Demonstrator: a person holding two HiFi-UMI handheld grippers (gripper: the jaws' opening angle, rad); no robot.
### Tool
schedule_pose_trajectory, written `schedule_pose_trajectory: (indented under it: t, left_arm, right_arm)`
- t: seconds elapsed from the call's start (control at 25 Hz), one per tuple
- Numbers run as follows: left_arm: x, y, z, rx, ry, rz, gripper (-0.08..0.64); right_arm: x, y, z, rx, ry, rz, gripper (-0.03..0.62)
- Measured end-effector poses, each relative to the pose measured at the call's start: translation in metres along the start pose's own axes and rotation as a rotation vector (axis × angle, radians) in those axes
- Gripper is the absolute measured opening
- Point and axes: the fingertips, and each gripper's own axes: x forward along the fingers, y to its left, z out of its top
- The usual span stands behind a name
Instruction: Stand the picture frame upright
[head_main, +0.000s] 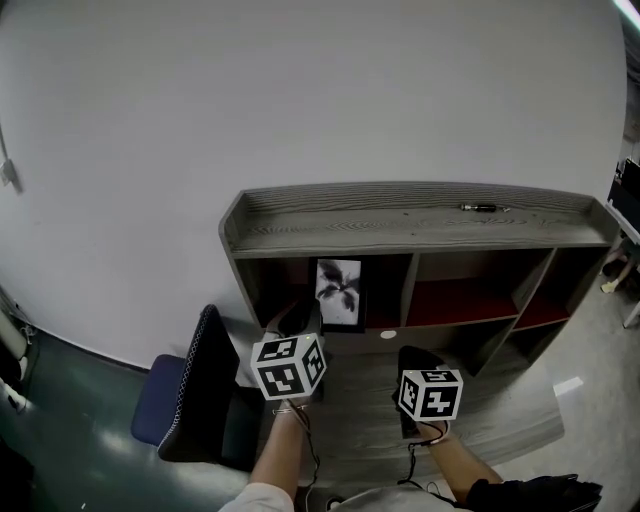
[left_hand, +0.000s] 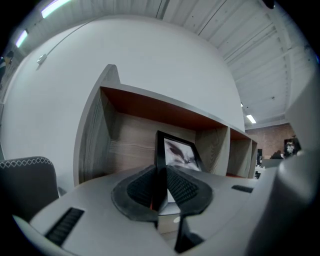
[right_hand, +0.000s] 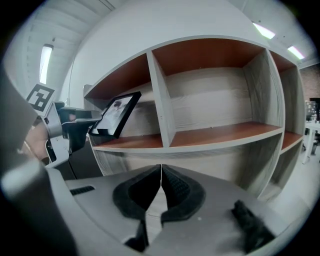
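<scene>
A black picture frame (head_main: 338, 293) with a grey flower print stands nearly upright, leaning back a little, in the left compartment of the wooden shelf unit (head_main: 420, 232). My left gripper (head_main: 296, 320) is shut on the frame's left edge. In the left gripper view that black edge (left_hand: 160, 172) sits clamped between the pads, and the print (left_hand: 179, 153) shows behind. My right gripper (head_main: 413, 362) hovers over the desk in front of the middle compartment, shut and holding nothing. From the right gripper view (right_hand: 160, 183) the tilted frame (right_hand: 118, 113) and the left gripper (right_hand: 70, 126) appear at the left.
The shelf unit stands on a grey wooden desk (head_main: 520, 410) against a white wall. A dark pen (head_main: 478, 208) lies on its top board. A small white disc (head_main: 388, 334) lies under the shelf. A dark chair (head_main: 200, 395) stands at the desk's left end.
</scene>
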Motion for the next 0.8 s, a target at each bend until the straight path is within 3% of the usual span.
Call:
schedule_pose_trajectory:
  t: [0.16, 0.32, 0.52, 0.8]
  left_arm:
    - [0.012, -0.003, 0.005, 0.012, -0.012, -0.003, 0.075]
    - [0.021, -0.005, 0.008, -0.035, -0.032, -0.012, 0.075]
    - [0.033, -0.004, 0.013, -0.039, -0.059, 0.003, 0.075]
    - [0.051, -0.001, 0.013, 0.009, -0.055, 0.045, 0.074]
  right_arm:
    - [0.001, -0.005, 0.005, -0.002, -0.007, -0.010, 0.032]
    - [-0.001, -0.013, 0.005, -0.002, -0.010, -0.028, 0.032]
    - [-0.002, -0.026, -0.001, 0.005, 0.004, -0.058, 0.032]
    - [-0.005, -0.032, 0.000, 0.008, -0.003, -0.075, 0.032]
